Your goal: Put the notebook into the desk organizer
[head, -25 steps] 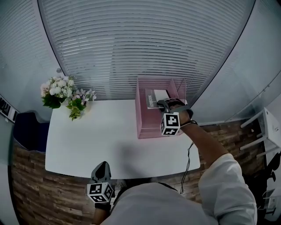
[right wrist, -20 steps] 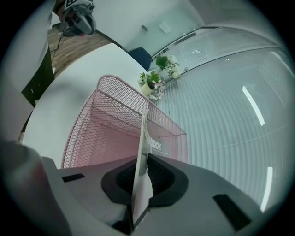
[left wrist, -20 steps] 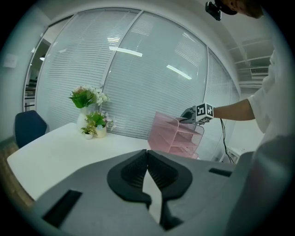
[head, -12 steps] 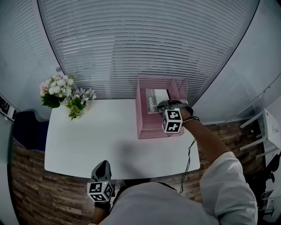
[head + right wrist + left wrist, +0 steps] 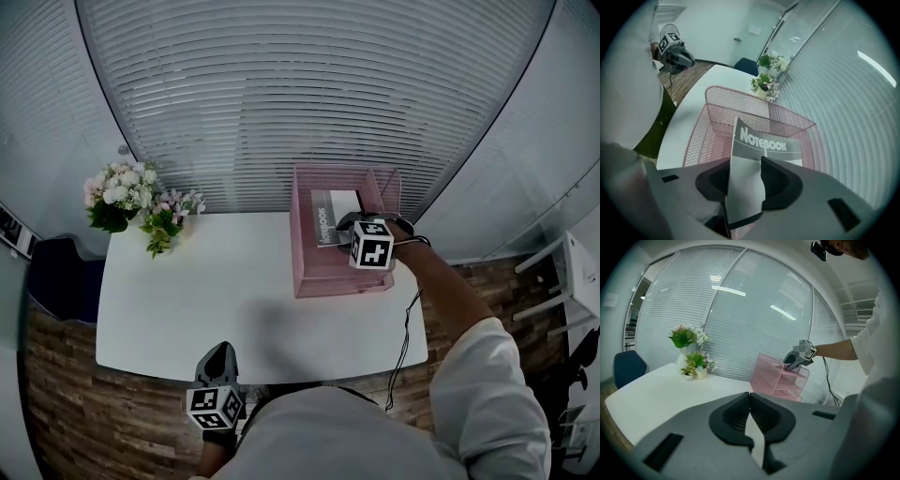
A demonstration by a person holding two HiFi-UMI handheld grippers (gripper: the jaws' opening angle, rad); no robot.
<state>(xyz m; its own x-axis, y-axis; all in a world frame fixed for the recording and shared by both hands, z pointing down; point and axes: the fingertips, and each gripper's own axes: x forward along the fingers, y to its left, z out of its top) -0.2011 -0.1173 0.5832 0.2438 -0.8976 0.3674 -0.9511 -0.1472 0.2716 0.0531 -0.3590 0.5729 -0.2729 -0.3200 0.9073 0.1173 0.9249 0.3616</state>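
Observation:
The grey-and-white notebook (image 5: 333,214) (image 5: 761,145) stands in the top tier of the pink mesh desk organizer (image 5: 323,272) (image 5: 717,122) at the table's far right. My right gripper (image 5: 349,221) (image 5: 745,164) hangs over that tier with its jaws opening. The notebook's near edge is still between the jaws, which stand apart from it. My left gripper (image 5: 217,375) (image 5: 750,401) hovers at the table's near edge, shut and with nothing in it. From the left gripper view the organizer (image 5: 780,380) and the right gripper (image 5: 797,359) show far across the table.
A vase of white and pink flowers (image 5: 136,202) stands at the white table's (image 5: 206,300) far left corner. A blue chair (image 5: 56,277) sits off the left edge. Window blinds close off the far side. A cable hangs from the right arm.
My right gripper has moved a little farther over the organizer, and the notebook has shifted slightly with it. The left gripper has stayed where it was.

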